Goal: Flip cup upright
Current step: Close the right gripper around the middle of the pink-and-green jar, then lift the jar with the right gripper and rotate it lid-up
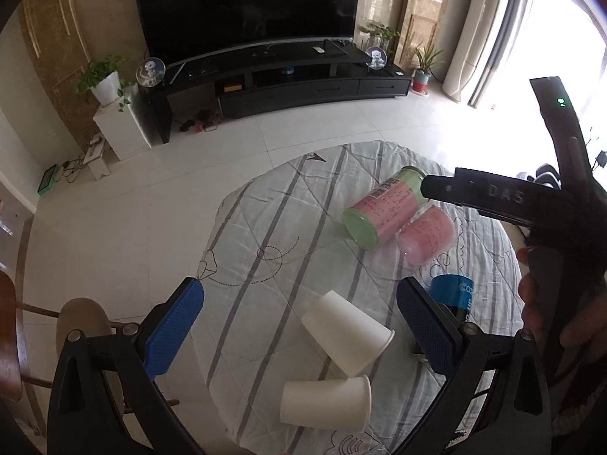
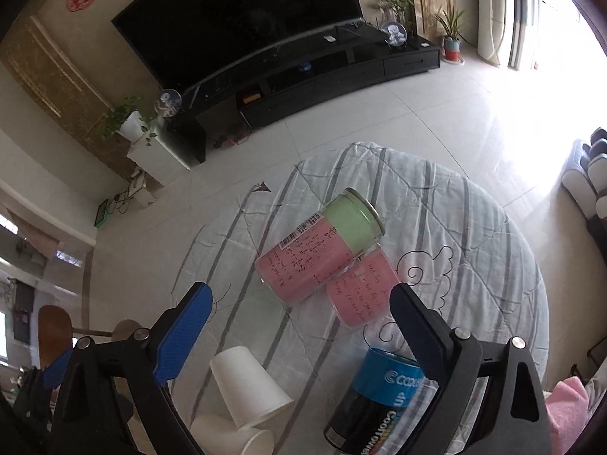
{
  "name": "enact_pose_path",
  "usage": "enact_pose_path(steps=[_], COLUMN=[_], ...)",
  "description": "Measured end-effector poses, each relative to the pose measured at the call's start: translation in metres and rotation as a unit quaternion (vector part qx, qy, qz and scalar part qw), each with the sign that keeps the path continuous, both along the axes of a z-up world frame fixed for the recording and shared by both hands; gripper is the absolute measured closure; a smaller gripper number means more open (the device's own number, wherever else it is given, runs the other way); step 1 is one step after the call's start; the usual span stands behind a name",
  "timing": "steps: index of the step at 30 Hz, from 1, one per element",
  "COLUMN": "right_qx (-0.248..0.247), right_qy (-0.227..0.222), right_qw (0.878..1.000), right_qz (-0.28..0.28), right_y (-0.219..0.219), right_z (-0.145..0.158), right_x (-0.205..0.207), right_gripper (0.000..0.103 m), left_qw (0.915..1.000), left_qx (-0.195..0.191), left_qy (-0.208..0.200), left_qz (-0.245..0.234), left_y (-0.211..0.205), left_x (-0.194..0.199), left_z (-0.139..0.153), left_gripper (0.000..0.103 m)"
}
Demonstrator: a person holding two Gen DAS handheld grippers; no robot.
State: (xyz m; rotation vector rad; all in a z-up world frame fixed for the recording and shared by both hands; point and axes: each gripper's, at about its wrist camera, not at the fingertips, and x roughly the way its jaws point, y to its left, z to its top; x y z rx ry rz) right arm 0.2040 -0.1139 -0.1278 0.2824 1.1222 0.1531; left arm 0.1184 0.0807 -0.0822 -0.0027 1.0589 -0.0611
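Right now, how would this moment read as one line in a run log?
left tool: open, above two paper cups on their sides | right tool: open, empty | jars: lying down | nothing upright

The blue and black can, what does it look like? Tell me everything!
The blue and black can lies on its side on the striped tablecloth, beside the right gripper's finger. One end is bright blue with white letters; the rest is black with more lettering. It looks like metal. Whether the finger touches it can't be told.
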Motion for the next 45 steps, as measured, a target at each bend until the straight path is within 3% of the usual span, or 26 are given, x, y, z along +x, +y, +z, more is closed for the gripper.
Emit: enact_pose_path(steps=[4, 9, 13, 17, 24, 31, 40, 45], right_qx=[0.038, 0.019, 0.005, 0.035, 0.037, 0.055, 0.058, 0.029], right_qy=[0.069, 0.155, 0.17, 0.193, 0.208, 0.185, 0.129, 0.129], right_qw=[0.997, 0.985, 0.982, 0.975, 0.975, 0.98, 0.99, 0.99], right_qz=[-0.017, -0.068, -0.08, -0.1, -0.075, -0.047, 0.011, 0.041], right_y=[0.01, 0.017, 0.029, 0.032, 0.052, 0.049, 0.023, 0.026], right_z=[-0.043, -0.092, -0.101, -0.118, -0.137, -0.124, -0.059, -0.061], right_x=[0.037, 0.065, 0.079, 0.094, 0.117, 0.109, 0.066, 0.051], right_gripper=[0.027, 0.03, 0.026, 0.022, 0.023, 0.025, 0.03, 0.032], left_qw=[0.9999, 0.9995, 0.9991, 0.9986, 0.9981, 0.9987, 0.9995, 0.9994], left_qx=[-0.004, -0.012, -0.019, -0.022, -0.021, -0.017, -0.023, -0.029], left_qy=[0.012, 0.027, 0.038, 0.048, 0.057, 0.046, 0.017, 0.013], left_qz=[-0.007, 0.001, 0.001, 0.001, 0.012, 0.018, 0.012, 0.014], left_y=[0.012, 0.027, 0.031, 0.034, 0.039, 0.039, 0.029, 0.022], left_x=[0.017, 0.028, 0.032, 0.036, 0.038, 0.034, 0.02, 0.009], left_z=[-0.014, -0.022, -0.029, -0.036, -0.04, -0.03, -0.008, -0.006], left_gripper=[0.0, 0.0, 0.0, 0.0, 0.0, 0.0, 0.0, 0.0])
